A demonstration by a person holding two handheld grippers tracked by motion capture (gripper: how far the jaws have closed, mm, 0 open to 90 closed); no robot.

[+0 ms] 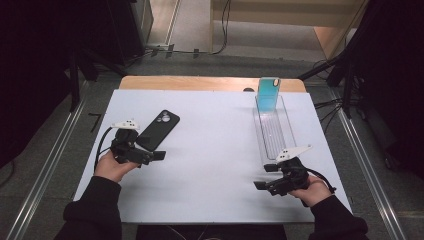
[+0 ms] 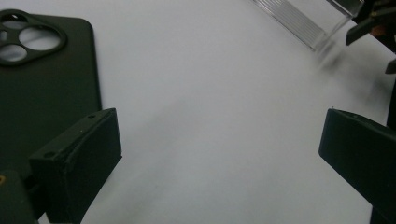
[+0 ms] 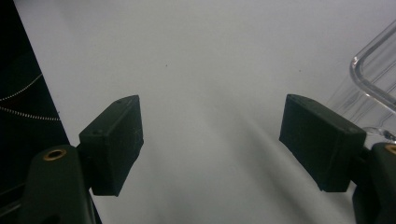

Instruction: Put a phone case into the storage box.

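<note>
Both claws (image 2: 219,154) (image 3: 210,140) gape wide (nothing held).

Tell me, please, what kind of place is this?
Probably a lab or recording workspace: a white-topped table between metal floor rails, loose cables on the floor, and handheld grippers at work.

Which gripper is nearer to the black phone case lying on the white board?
Left. The left gripper sits open right beside the black phone case, at its near end. The right gripper is far across the board, next to the clear tray.
</note>
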